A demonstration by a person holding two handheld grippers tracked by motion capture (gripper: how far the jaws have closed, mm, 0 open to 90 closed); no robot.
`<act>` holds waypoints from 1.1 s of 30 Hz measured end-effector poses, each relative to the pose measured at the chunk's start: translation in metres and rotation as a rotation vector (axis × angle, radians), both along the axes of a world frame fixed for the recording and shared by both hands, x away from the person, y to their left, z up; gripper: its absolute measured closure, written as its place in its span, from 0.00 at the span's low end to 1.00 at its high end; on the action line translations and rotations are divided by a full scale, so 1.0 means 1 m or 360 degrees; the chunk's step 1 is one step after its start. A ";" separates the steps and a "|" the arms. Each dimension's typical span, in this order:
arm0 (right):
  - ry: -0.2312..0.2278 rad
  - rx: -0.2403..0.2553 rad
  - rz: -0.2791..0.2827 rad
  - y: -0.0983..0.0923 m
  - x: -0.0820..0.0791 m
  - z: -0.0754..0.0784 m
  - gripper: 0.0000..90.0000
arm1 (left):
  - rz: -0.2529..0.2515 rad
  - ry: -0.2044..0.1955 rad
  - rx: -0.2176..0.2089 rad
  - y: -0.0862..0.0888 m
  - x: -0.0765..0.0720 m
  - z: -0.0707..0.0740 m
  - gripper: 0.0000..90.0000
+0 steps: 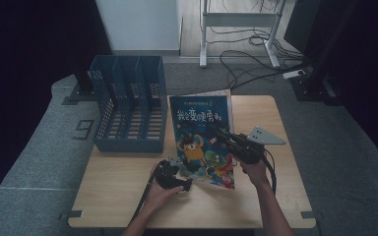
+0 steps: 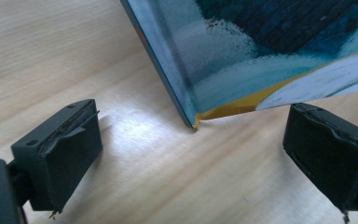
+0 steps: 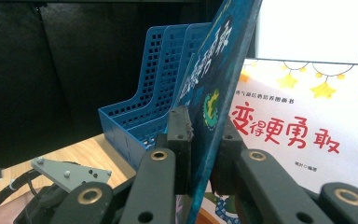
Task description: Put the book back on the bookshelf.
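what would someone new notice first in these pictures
The bright picture book at the middle of the wooden table, tilted up on one corner with the right gripper shut on its edge. Beside it, at the table's far left, stands a blue file rack. The left gripper waits open at the book's lower corner, and a second book lies underneath.

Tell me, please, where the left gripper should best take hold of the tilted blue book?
Probably the lower corner of the blue book, approached level along the table. That corner sits just ahead of the open left gripper, raised edge facing it, while the right gripper clamps the opposite edge.
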State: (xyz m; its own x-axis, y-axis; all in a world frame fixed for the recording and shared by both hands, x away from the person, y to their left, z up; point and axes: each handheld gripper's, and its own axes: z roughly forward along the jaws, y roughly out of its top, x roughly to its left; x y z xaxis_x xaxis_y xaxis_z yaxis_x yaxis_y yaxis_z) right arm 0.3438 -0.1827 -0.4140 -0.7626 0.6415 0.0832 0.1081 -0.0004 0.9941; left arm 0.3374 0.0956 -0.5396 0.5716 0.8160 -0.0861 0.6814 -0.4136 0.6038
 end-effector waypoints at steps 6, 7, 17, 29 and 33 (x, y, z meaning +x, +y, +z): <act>-0.0008 0.0010 0.0013 0.002 0.006 -0.002 0.89 | 0.0005 -0.0006 0.0001 0.002 0.001 0.000 0.05; -0.0010 0.0012 0.0013 0.002 0.006 -0.002 0.89 | 0.0005 -0.0011 0.0005 0.002 0.001 -0.001 0.05; -0.0008 0.0042 0.0037 -0.005 -0.005 -0.007 0.90 | 0.0015 -0.0022 -0.0023 0.006 -0.002 0.000 0.11; 0.0024 0.0009 0.0065 -0.011 -0.015 -0.008 0.91 | 0.0021 -0.0028 -0.0054 0.011 -0.003 0.001 0.14; 0.0027 -0.0004 0.0080 -0.013 -0.019 -0.009 0.91 | 0.0020 -0.0021 -0.0070 0.012 -0.003 0.001 0.15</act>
